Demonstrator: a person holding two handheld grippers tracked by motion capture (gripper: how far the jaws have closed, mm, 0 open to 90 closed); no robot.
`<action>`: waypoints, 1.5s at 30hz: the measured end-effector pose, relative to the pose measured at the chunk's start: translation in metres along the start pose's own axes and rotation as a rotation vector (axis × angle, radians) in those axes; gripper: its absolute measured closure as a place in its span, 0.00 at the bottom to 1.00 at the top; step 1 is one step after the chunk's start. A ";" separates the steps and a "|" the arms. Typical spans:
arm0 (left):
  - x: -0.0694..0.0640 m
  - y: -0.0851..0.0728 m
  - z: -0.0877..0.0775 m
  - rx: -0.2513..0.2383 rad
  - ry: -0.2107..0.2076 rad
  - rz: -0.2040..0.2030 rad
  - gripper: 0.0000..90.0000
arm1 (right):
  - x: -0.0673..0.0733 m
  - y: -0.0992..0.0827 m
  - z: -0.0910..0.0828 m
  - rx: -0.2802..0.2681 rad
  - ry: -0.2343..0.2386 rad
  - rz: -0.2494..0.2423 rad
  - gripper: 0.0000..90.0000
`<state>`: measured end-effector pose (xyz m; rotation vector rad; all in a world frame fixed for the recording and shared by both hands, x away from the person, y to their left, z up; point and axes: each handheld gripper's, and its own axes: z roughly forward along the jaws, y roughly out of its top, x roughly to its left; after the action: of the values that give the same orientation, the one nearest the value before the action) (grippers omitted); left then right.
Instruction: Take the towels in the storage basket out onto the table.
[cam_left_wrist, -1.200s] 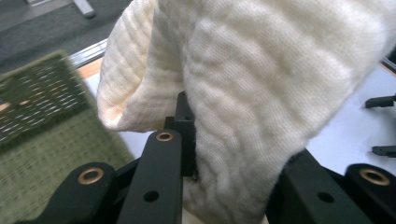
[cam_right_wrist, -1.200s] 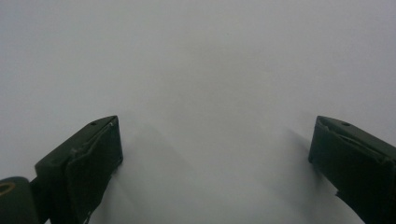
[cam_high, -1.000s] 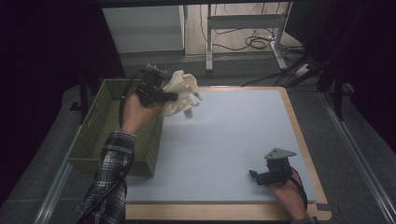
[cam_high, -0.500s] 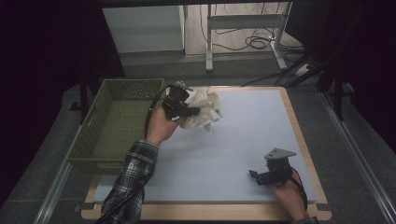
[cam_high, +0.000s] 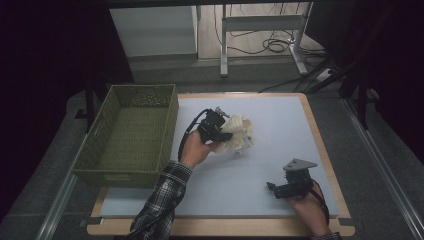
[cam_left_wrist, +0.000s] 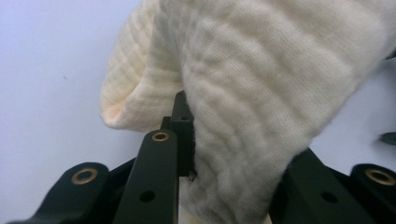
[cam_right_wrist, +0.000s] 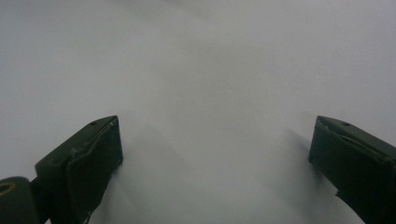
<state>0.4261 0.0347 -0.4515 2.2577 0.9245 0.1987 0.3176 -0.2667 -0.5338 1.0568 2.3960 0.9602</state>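
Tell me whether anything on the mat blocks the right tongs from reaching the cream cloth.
Nothing visible does. Bare mat lies between the right tongs and the cream cloth, which the left tongs grip.

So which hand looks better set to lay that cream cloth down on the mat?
Left, most likely. The left tool already grips the cream cloth, bunched between its jaws, low over the pale mat. The right tool sits open and holds nothing, near the mat's front edge, well away from the cloth.

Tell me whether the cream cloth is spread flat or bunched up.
Bunched up. The cream cloth hangs crumpled in folds from the left gripper, over the white mat.
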 end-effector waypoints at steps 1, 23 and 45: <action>0.000 -0.003 0.005 0.004 0.006 -0.001 0.81 | 0.000 0.000 0.000 -0.001 0.000 -0.001 0.03; 0.011 -0.035 0.010 -0.012 0.069 -0.045 0.33 | 0.000 0.000 0.000 0.001 -0.001 -0.002 0.03; -0.029 -0.034 0.004 -0.031 -0.067 0.031 0.76 | 0.000 0.000 0.000 0.002 -0.001 -0.002 0.03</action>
<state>0.3875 0.0309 -0.4728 2.2367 0.8466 0.1491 0.3176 -0.2668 -0.5336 1.0556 2.3968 0.9567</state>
